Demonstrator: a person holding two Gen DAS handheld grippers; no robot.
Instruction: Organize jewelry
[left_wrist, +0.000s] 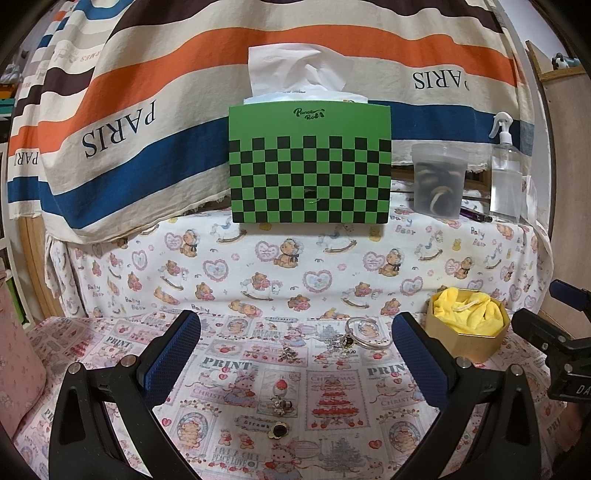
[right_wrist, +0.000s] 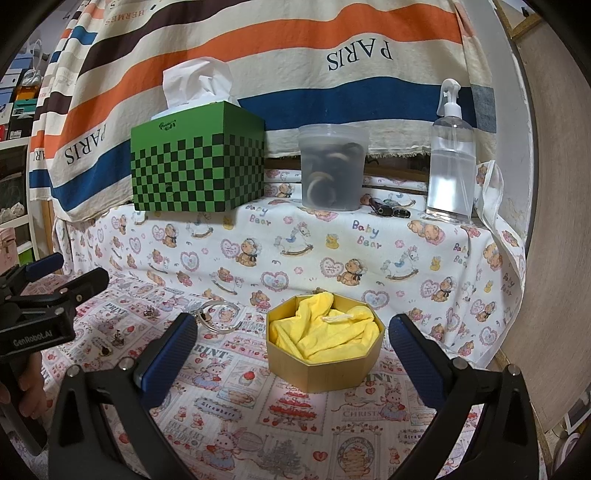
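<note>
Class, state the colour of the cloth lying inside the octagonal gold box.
Yellow cloth in the gold box; clearest in the right wrist view.

Both grippers, left gripper (left_wrist: 295, 354) and right gripper (right_wrist: 293, 350), have black angular arms with silver screws and blue textured pads (left_wrist: 173, 362); the left's body reads, seemingly, "GenRobot.AI".

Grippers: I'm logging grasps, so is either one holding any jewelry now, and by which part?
Nothing is held: left gripper and right gripper are both open.
</note>
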